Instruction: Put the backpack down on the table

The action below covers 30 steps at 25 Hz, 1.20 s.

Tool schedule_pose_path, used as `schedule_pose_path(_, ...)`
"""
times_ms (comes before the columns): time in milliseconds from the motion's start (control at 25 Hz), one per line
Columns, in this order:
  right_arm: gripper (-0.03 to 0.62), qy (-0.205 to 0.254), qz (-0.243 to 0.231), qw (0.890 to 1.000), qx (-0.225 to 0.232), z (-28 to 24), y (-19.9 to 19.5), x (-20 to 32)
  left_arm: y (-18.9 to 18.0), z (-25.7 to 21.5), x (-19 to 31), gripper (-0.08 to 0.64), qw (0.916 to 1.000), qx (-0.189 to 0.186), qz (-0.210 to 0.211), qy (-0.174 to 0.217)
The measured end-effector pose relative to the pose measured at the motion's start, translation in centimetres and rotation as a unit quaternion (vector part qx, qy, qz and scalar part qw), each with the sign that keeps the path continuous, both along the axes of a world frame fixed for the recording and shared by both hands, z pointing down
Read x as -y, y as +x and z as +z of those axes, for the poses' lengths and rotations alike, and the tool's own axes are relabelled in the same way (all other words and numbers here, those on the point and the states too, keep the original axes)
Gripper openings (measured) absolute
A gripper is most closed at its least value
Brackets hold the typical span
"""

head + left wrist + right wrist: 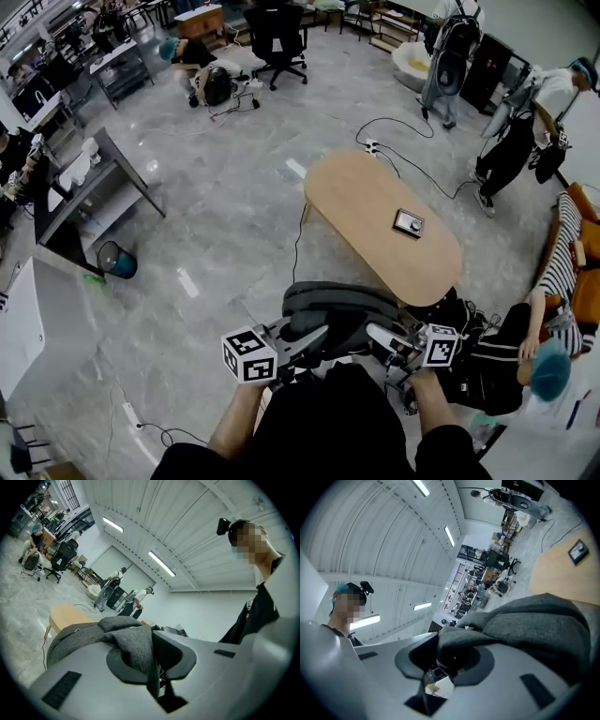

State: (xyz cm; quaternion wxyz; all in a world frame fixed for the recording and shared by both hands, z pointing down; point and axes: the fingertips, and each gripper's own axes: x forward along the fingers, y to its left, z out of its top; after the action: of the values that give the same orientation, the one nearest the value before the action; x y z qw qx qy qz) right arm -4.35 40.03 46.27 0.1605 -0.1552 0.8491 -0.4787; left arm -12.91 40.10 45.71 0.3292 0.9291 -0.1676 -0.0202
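Observation:
A dark grey backpack [339,314] hangs in the air between my two grippers, just short of the near end of the oval wooden table [375,223]. My left gripper [302,341] is shut on a grey strap of the backpack [136,648], which runs down between its jaws. On the other side, my right gripper [386,337] is shut on grey fabric of the backpack [464,641]. The bag's body bulges beyond both pairs of jaws. Part of the table top [562,571] shows past the bag in the right gripper view.
A small black device [409,222] lies on the table. A person in a striped shirt [553,281] sits at the right by an orange sofa. Cables [403,155] run over the grey floor. A blue bin [119,260] and a desk [89,192] stand left.

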Motion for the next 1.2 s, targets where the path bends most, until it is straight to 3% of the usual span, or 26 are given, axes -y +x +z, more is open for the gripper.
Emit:
schedule_pose_path(440,0.097,-0.015,-0.009,1.0,0.005,1.0,1.0,3.4,1.3,1.0,4.1,0.043,0.9996,0.009,0.01,-0.026)
schedule_pose_path(840,0.097,-0.003,-0.073,0.997,0.002,1.6,2.0,9.0,2.5,1.2,9.8,0.041,0.9996,0.015,-0.009,-0.024)
schedule_pose_path(1200,0.098,0.007,-0.103,0.995,0.01,0.8,3.7,14.1,4.2,0.3,14.7,0.041,0.9989,0.017,-0.039,-0.019)
